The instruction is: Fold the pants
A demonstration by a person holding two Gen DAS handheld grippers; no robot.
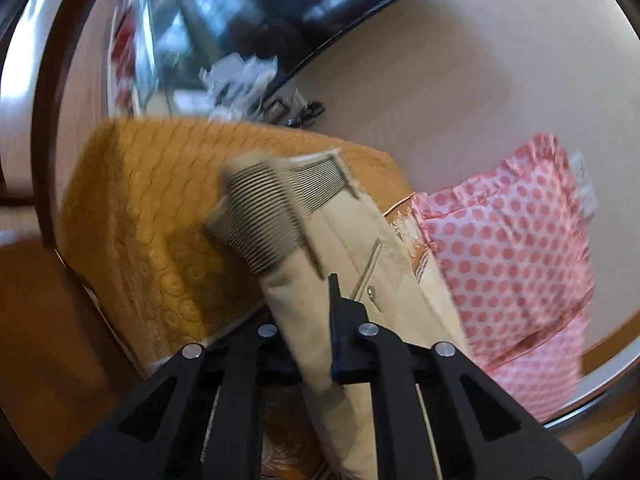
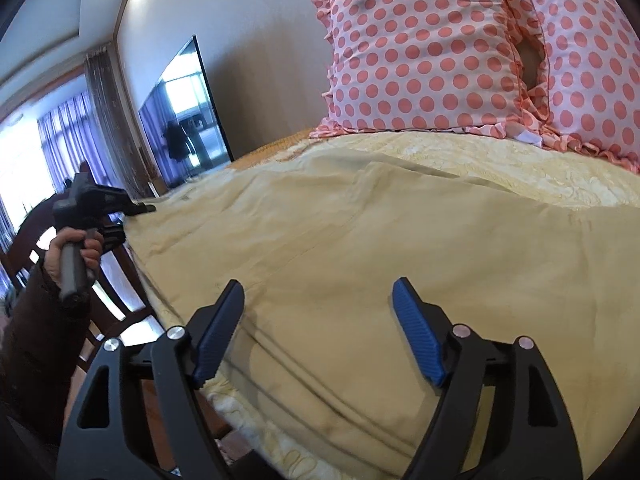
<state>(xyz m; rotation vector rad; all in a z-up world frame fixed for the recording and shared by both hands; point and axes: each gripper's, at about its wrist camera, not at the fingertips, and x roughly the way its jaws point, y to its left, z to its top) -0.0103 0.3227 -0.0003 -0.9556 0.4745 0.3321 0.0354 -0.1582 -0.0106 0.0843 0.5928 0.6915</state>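
**Two grippers, one pinch made**

Khaki pants (image 2: pixel 340 240) lie spread across the bed (image 2: pixel 520 168) below the polka-dot pillows (image 2: pixel 420 52). Left gripper (image 1: pixel 320 320) is clamped on the fabric; right gripper (image 2: pixel 318 292) hovers agape. Pinch the matching edge, then lift evenly.

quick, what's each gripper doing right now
left gripper: shut on the pants
right gripper: open, holding nothing, over the pants

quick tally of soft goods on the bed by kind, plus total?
Pants: 1, beige, pinched by the left gripper; the right gripper is open over them.
Polka-dot pillows: 2
Bedspread: 1
Total: 4
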